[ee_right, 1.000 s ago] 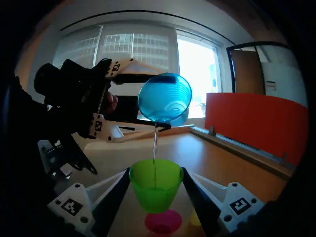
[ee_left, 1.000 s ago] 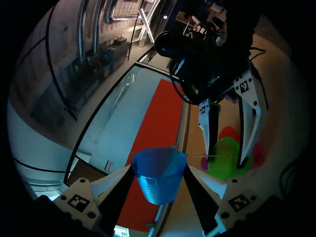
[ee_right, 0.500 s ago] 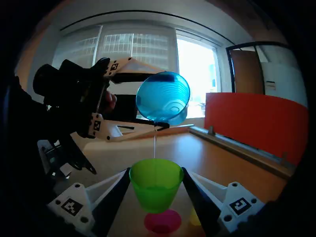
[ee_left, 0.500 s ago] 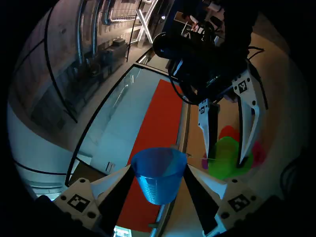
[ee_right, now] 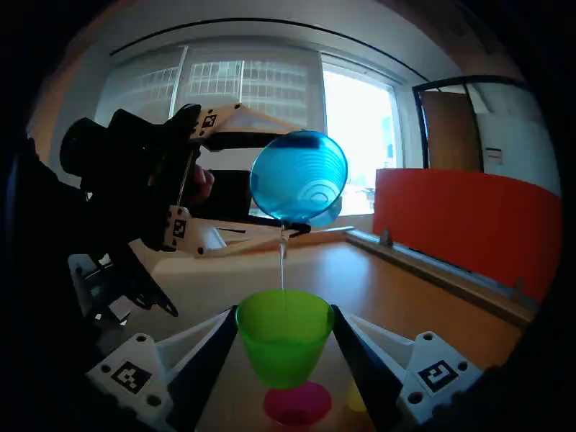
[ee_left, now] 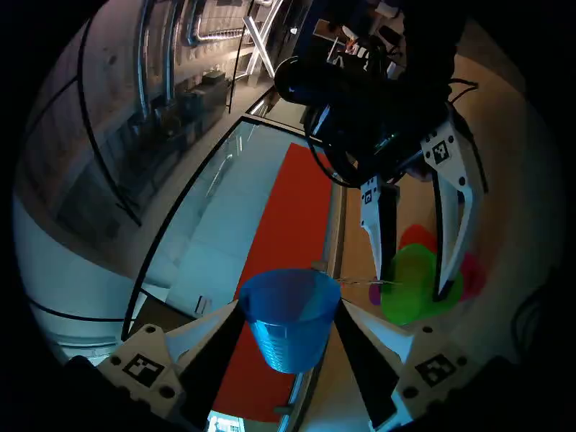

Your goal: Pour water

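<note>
The water [ee_right: 281, 259] is now just a thin thread
On the left, the left claw [ee_right: 299, 180] pinches the blue cup [ee_right: 299, 176] from both sides and holds it tipped over, high above the desk [ee_right: 403, 288]. A second ago a fatter stream ran out of it, and now only a thin thread falls from its lip. So I think the blue cup is nearly empty and the pouring is almost done. The thread drops straight into the green cup [ee_right: 284, 338] right under it. The right claw [ee_right: 284, 309] pinches the green cup on both sides and holds it upright. That cup has hardly moved, and I see no water going past it. A pink cup [ee_right: 297, 407] sits lower down, under the green one
</note>
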A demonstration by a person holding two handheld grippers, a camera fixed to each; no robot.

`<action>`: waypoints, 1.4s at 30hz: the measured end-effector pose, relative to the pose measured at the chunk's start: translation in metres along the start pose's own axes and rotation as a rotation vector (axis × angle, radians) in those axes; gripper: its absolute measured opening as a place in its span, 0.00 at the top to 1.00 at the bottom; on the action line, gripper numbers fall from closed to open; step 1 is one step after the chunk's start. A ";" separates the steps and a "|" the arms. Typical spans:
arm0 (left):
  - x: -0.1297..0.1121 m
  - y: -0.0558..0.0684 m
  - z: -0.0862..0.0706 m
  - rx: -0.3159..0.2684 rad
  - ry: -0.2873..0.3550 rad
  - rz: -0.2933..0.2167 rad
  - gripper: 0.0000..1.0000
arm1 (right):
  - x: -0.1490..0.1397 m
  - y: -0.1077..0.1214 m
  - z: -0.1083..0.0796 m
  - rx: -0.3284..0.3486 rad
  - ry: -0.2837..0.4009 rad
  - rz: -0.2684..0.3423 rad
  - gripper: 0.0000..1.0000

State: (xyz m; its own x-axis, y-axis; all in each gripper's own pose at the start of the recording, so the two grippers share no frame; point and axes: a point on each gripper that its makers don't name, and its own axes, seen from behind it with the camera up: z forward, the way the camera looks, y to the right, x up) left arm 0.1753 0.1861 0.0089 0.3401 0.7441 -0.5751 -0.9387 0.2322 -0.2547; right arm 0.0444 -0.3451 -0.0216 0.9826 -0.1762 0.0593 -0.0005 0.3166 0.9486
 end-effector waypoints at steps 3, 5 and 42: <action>0.000 0.000 0.000 -0.002 -0.001 0.006 0.15 | 0.000 0.000 0.000 -0.001 0.001 0.000 0.06; -0.001 0.000 0.001 -0.002 -0.001 0.011 0.15 | 0.000 0.000 0.000 -0.001 0.001 -0.001 0.06; 0.004 0.002 0.001 -0.004 0.000 0.072 0.15 | -0.003 0.003 -0.002 -0.008 0.000 -0.003 0.06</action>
State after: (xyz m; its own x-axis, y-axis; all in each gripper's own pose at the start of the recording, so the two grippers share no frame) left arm 0.1745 0.1902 0.0063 0.2717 0.7589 -0.5918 -0.9605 0.1756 -0.2157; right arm 0.0423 -0.3414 -0.0199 0.9826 -0.1768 0.0565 0.0038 0.3235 0.9462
